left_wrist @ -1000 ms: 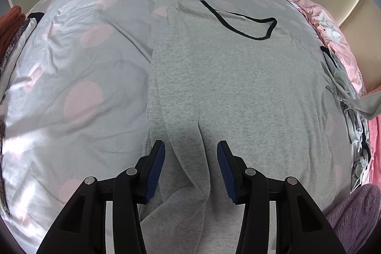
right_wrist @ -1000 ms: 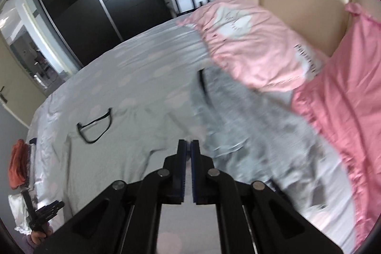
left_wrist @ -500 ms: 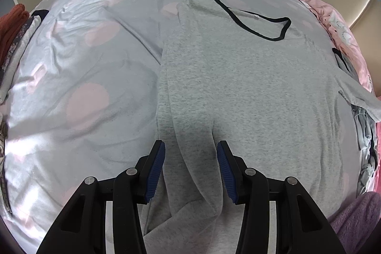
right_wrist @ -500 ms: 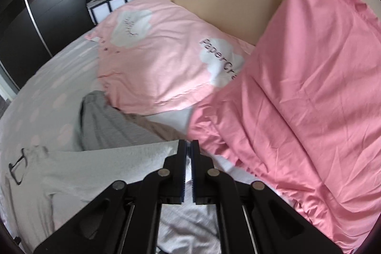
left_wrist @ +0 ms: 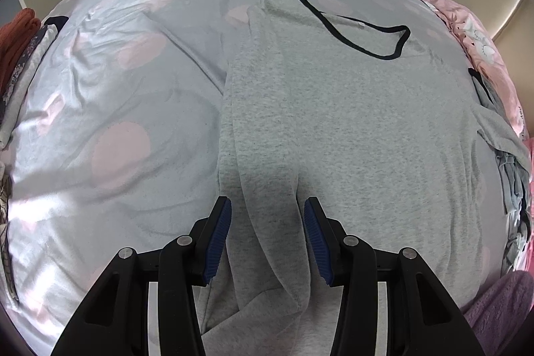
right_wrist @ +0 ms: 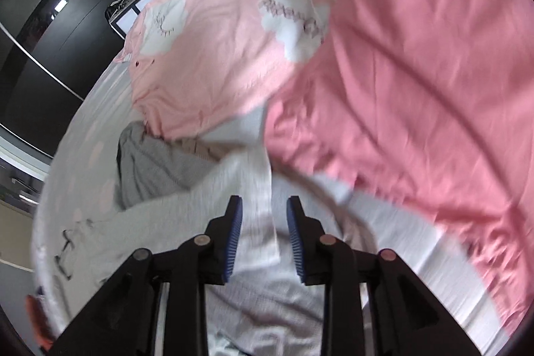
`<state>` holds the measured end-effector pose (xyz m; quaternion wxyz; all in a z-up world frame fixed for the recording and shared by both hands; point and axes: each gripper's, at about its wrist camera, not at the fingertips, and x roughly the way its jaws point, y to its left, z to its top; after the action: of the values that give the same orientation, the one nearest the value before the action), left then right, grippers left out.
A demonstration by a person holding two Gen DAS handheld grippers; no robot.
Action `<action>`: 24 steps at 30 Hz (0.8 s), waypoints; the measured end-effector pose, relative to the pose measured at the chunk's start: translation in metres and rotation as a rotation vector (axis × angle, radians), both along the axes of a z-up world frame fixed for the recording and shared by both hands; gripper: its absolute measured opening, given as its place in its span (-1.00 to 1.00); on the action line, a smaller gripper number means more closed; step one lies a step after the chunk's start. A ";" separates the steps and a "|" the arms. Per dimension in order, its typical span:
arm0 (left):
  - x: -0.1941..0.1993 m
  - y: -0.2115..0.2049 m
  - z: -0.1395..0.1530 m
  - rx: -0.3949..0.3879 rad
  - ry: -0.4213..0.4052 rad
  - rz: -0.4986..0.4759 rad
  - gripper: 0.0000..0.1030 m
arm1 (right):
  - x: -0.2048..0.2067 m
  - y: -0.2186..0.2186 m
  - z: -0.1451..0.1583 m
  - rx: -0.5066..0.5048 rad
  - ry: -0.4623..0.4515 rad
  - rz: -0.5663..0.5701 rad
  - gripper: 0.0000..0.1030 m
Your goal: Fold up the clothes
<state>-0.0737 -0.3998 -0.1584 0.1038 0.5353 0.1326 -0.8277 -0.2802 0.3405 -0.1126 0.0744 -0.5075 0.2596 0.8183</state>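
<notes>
The grey shirt [left_wrist: 350, 122] lay flat on the bed [left_wrist: 110, 109], a folded sleeve [left_wrist: 267, 206] between the spread left fingers [left_wrist: 266, 237], its other sleeve [right_wrist: 257, 189] between the parted right fingers [right_wrist: 264, 237], the pillow [right_wrist: 213, 55] lettering beyond too blurred to read.

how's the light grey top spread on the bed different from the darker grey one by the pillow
The light grey top lies spread flat across the bed; the darker grey garment sits crumpled in a heap against the pink pillow. The light top shows a black-edged neckline; the darker one shows no clear shape or trim. Both are grey knit clothes lying on the spotted sheet.
</notes>
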 end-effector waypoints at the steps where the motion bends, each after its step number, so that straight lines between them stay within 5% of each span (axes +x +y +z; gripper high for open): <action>1: 0.001 0.000 0.002 0.002 0.005 0.000 -0.08 | 0.006 -0.002 -0.007 -0.046 -0.014 -0.006 -0.45; 6: 0.004 -0.002 0.005 0.005 0.007 0.009 -0.08 | 0.019 -0.012 -0.012 -0.076 -0.007 -0.045 -0.39; 9: 0.006 -0.007 0.008 0.012 0.013 0.032 -0.08 | 0.024 -0.018 -0.004 -0.046 0.014 -0.060 -0.79; 12: 0.009 -0.010 0.013 0.029 0.032 0.042 -0.08 | 0.028 -0.023 0.003 -0.016 0.035 -0.075 -0.82; 16: 0.009 -0.009 0.011 0.068 0.020 0.025 -0.08 | 0.038 -0.025 0.020 0.087 0.033 -0.078 -0.82; 24: 0.022 -0.008 0.021 0.164 0.032 -0.014 0.05 | 0.061 -0.061 0.024 0.056 0.043 -0.039 -0.65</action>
<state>-0.0512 -0.4075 -0.1371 0.0514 0.5296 0.1979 -0.8233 -0.2194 0.2798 -0.0890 0.0987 -0.4824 0.2479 0.8343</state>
